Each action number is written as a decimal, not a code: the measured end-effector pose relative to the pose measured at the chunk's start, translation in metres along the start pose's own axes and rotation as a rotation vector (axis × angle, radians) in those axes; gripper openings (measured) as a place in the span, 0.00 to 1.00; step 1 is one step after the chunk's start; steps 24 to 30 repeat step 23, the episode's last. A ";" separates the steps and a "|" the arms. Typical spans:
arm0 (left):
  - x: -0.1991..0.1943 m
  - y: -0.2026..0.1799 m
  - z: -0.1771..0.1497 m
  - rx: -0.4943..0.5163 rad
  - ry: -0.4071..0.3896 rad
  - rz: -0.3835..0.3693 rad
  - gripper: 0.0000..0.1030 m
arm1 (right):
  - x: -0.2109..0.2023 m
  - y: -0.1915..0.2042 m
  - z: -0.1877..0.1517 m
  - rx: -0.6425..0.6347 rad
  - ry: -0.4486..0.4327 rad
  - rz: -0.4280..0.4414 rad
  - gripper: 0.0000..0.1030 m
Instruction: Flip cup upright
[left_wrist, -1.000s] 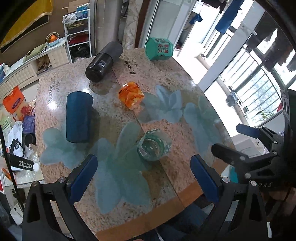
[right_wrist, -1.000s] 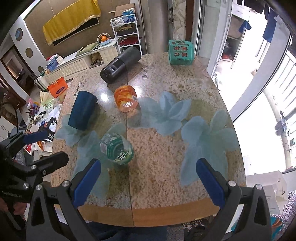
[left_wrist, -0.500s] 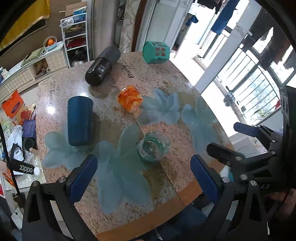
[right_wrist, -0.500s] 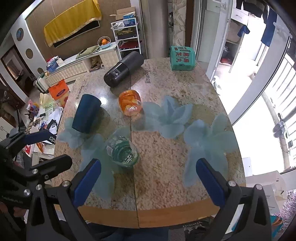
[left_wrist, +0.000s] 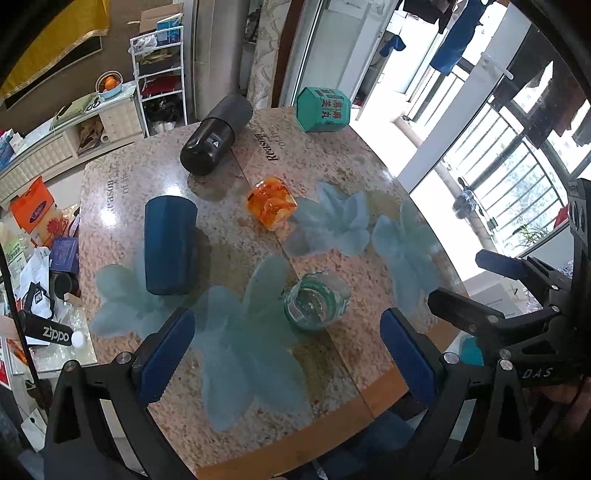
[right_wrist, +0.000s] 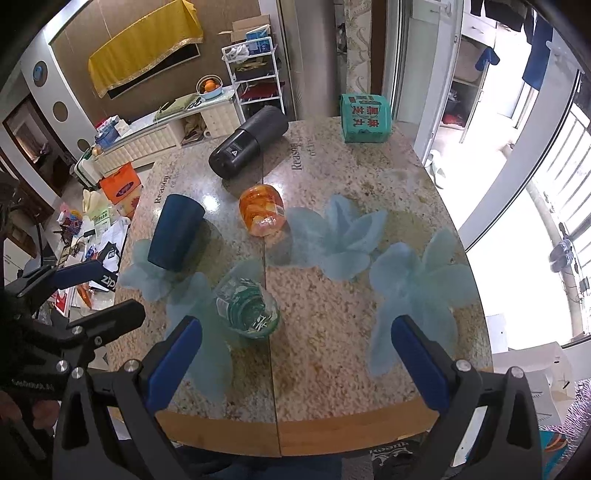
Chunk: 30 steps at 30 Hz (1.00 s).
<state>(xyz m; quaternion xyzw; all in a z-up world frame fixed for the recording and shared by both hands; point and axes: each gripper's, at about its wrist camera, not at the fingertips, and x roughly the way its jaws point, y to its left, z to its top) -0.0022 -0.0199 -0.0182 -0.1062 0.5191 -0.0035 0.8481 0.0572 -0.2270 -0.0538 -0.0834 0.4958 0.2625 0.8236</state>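
Note:
A dark blue cup (left_wrist: 170, 243) lies on its side at the table's left; it also shows in the right wrist view (right_wrist: 176, 233). An orange glass cup (left_wrist: 271, 203) lies on its side in the middle, also in the right wrist view (right_wrist: 262, 215). A clear green glass cup (left_wrist: 317, 303) stands near the front, also in the right wrist view (right_wrist: 246, 308). My left gripper (left_wrist: 286, 360) is open and empty above the front edge. My right gripper (right_wrist: 297, 363) is open and empty, likewise high above the table.
A black cylinder flask (left_wrist: 216, 134) lies on its side at the back. A green box (left_wrist: 324, 109) stands at the back right. The granite table (left_wrist: 332, 162) has a wooden front edge (right_wrist: 280, 432). Shelves and floor clutter lie to the left.
Both grippers have pulled back and up from the table, so the objects look smaller and farther. Nothing on the table has moved.

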 end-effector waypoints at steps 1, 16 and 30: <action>0.000 0.000 0.000 0.000 -0.002 0.000 0.98 | 0.000 0.000 0.000 0.000 0.001 -0.001 1.00; 0.004 0.001 0.000 0.004 0.007 0.010 0.98 | -0.002 -0.001 0.001 0.010 0.000 0.005 1.00; 0.005 0.002 0.001 0.003 -0.005 0.009 0.98 | -0.001 -0.001 0.003 0.015 0.007 0.013 1.00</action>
